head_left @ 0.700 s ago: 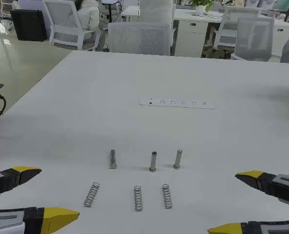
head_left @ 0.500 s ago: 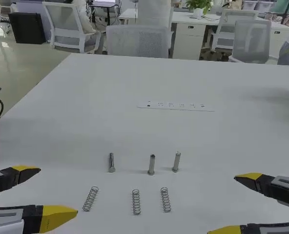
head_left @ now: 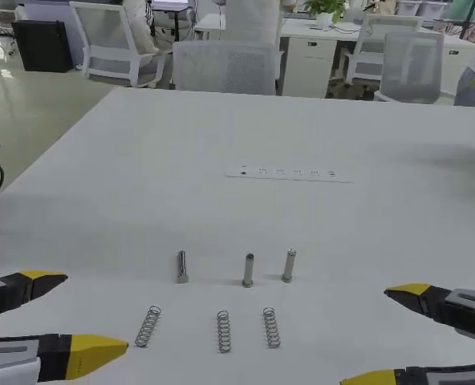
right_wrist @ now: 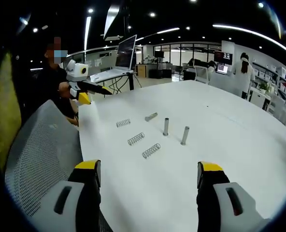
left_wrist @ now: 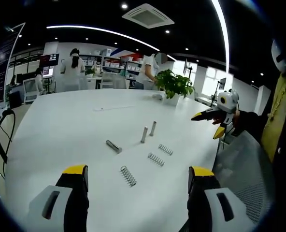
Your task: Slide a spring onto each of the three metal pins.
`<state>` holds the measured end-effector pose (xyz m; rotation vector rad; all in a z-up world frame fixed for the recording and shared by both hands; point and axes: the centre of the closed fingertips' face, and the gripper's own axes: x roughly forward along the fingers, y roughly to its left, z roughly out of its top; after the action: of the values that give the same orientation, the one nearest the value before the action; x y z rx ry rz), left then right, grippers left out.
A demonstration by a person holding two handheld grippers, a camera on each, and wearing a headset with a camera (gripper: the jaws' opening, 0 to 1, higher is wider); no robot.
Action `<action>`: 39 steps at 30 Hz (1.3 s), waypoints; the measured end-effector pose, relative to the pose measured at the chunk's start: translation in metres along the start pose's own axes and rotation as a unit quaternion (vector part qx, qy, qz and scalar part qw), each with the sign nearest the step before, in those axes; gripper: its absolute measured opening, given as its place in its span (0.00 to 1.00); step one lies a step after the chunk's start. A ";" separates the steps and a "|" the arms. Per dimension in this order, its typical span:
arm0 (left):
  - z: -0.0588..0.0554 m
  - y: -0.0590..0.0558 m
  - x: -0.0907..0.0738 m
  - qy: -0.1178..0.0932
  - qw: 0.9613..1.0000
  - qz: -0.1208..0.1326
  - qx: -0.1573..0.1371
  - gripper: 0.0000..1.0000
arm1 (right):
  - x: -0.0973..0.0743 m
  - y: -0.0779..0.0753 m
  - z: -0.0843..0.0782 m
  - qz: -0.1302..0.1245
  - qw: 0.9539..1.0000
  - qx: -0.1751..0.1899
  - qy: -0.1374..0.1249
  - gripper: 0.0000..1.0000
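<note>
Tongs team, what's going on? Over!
Open and empty: left tongs, right tongs. Three springs loose, pins bare. One pin lying flat, two upright.

Big white table running deep into an open office, a power strip set in its middle. Grey mesh chairs along the far edge, glossy pale floor at left, white cabinet behind, strip lights glowing overhead.
</note>
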<state>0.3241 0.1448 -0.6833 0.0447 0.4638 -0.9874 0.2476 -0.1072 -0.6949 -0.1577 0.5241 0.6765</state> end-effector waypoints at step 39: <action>-0.001 -0.002 -0.002 -0.001 1.000 0.001 -0.003 0.81 | 0.001 0.002 -0.001 0.001 1.000 0.002 0.001 0.81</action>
<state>0.3216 0.1455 -0.6831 0.0390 0.4640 -0.9849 0.2467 -0.1057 -0.6960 -0.1538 0.5267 0.6776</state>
